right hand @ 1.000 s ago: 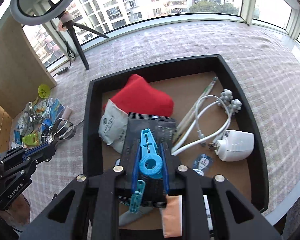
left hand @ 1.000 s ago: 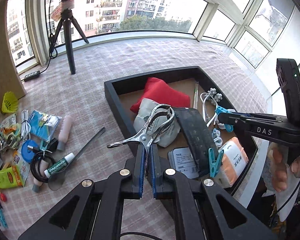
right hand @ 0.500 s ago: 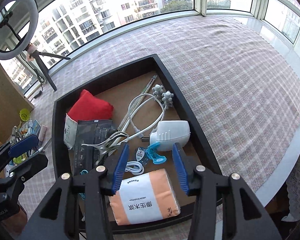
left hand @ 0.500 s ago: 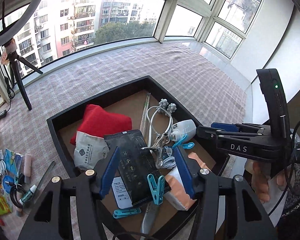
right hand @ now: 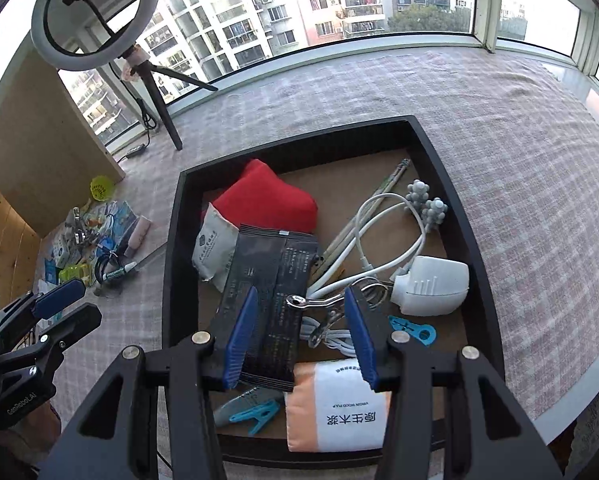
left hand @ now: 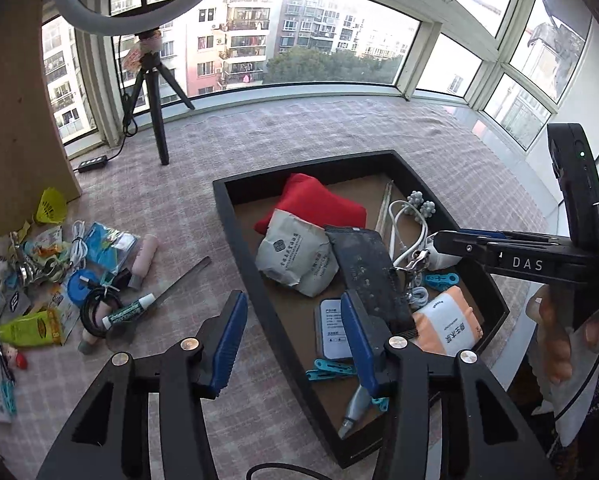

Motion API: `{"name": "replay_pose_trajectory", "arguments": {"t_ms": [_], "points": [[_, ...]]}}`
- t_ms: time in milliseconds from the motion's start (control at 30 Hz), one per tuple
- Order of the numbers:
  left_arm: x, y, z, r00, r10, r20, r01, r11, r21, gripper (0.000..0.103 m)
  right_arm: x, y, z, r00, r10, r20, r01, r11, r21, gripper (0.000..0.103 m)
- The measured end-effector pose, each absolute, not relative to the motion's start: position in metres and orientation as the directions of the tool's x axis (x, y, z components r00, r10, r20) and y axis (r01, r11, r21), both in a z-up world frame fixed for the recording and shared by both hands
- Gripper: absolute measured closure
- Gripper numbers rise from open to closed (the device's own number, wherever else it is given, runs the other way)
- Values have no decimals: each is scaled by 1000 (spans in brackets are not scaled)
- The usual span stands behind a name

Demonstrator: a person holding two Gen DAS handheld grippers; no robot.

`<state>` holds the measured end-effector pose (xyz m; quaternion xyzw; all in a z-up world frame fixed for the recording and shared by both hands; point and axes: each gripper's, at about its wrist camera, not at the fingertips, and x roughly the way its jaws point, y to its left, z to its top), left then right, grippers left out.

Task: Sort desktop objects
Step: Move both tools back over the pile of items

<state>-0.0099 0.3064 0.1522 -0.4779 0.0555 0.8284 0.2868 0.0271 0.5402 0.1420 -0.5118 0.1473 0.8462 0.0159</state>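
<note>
Desktop objects fill the black tray (right hand: 459,200) under our two tools. Our left hand-held gripper (left hand: 295,344) is closing with nothing between its blue pads, poised over the tray's left wall. Our right hand-held gripper (right hand: 299,332) stands wide and empty above the metal clamp (right hand: 331,304), which lies on the white cable beside the black pouch (right hand: 267,276). Beyond sit the red cushion (right hand: 267,204) and white plug (right hand: 435,284). More clutter (left hand: 51,280) lies near the worktop's left edge.

High-rise apartment sunroom: curved bay windows (left hand: 339,40), plaid-clothed surface (right hand: 519,140), ring light on tripod (left hand: 151,40).
</note>
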Motion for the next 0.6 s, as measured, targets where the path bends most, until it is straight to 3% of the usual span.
{"name": "replay_pose_trajectory", "arguments": {"t_ms": [300,600], "points": [[-19,176,127,-405,337,-850,-357,-914,-192,58,24,447,146,-470,-150,-870,-76,-975,209,59],[-34,50,119,-389,284,-877,-325,-933,-158,58,30,361,140,-472,-137,-871,-145,-962,230,59]]}}
